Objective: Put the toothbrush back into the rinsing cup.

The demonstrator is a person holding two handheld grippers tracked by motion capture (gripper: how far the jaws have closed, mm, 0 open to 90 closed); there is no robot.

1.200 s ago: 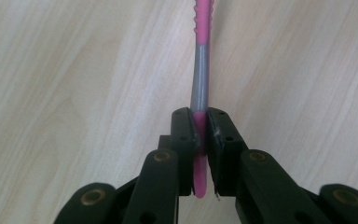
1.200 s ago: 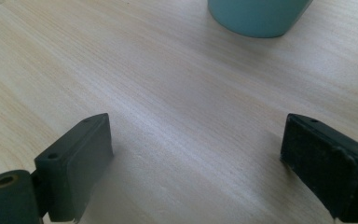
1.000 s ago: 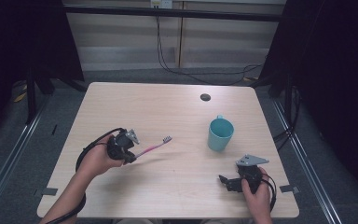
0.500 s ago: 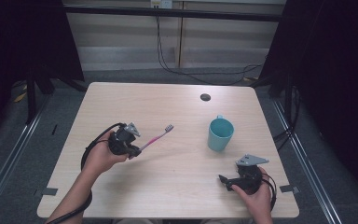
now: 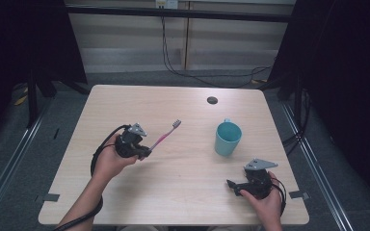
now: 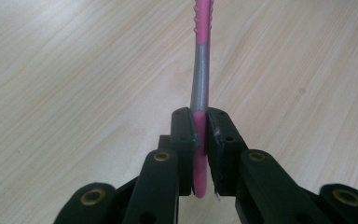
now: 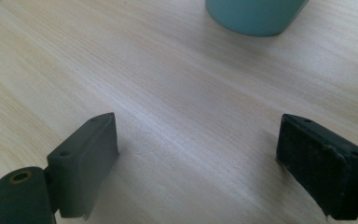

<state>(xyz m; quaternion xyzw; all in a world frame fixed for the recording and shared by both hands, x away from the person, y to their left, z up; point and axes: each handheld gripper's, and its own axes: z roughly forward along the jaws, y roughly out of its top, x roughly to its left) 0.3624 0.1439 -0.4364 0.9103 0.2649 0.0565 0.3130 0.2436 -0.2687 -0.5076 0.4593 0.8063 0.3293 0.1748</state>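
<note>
A pink and grey toothbrush (image 5: 165, 136) hangs above the left half of the wooden table (image 5: 183, 192), its bristle head pointing toward the far right. My left gripper (image 5: 146, 153) is shut on its handle end. In the left gripper view both pads clamp the pink handle of the toothbrush (image 6: 200, 79), and the left gripper (image 6: 200, 128) looks along it. A teal cup (image 5: 228, 138) stands upright right of centre. My right gripper (image 5: 231, 185) rests near the front right corner, jaws wide apart with bare wood between them. The right gripper (image 7: 198, 158) faces the cup (image 7: 256, 16).
A small dark round hole (image 5: 212, 100) sits near the table's far edge. Black curtains and metal frame legs stand on both sides of the table. Cables hang down behind the table's far edge.
The toothbrush in my left gripper has tilted, and its bristle head now sits higher and farther back in the high view. The right gripper has stayed where it was.
</note>
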